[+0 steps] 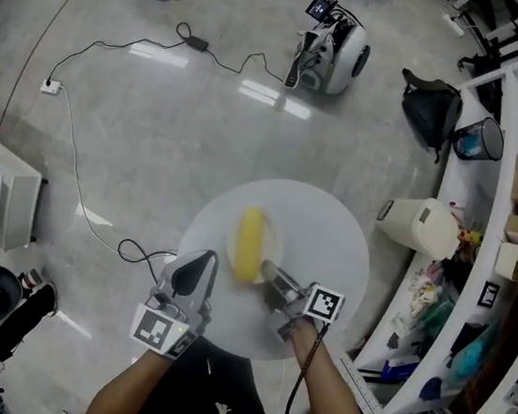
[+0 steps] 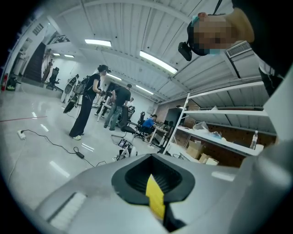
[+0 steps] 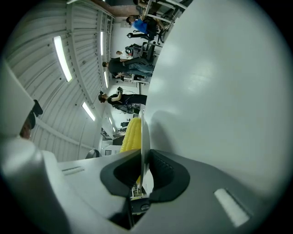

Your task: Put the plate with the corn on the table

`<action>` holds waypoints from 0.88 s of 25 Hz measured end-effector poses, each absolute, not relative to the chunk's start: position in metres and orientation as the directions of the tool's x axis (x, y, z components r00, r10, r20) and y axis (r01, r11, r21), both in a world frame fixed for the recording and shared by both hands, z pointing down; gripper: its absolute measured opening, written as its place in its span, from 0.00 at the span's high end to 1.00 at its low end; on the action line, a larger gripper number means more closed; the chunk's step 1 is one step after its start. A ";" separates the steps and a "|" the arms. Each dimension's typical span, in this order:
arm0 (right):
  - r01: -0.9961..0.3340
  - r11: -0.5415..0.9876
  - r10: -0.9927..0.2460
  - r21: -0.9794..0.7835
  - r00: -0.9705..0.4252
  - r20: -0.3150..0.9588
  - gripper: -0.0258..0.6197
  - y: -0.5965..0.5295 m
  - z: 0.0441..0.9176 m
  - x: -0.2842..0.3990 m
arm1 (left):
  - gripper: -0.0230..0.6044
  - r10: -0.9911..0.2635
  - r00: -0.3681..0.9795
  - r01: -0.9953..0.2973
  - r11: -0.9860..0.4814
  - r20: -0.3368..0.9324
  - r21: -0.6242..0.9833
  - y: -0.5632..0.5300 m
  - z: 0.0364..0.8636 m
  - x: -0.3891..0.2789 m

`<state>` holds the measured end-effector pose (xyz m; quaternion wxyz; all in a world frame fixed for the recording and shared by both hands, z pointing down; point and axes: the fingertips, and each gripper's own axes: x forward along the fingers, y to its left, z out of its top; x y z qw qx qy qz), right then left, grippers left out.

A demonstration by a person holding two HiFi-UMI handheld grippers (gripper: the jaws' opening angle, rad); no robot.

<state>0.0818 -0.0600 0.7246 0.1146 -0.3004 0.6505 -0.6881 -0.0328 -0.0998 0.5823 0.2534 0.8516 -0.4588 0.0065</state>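
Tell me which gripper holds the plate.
The right gripper: its jaws clamp the rim of the plate, which carries the corn. The left gripper is shut on nothing.

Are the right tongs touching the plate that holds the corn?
Touching. The right gripper view shows the right tongs clamped on the plate rim, one jaw on each face.
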 end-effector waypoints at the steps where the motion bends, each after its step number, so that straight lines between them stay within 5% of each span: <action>1: -0.236 -0.132 -0.548 -0.963 -0.792 0.269 0.89 -0.061 0.726 0.082 | 0.96 -0.778 0.579 -0.785 -0.451 0.243 0.425 -0.100 0.583 -0.034; 22: -0.291 -0.206 -0.515 -0.934 -0.780 0.357 0.89 -0.059 0.735 0.075 | 0.96 -0.769 0.591 -0.775 -0.456 0.245 0.438 -0.097 0.588 -0.030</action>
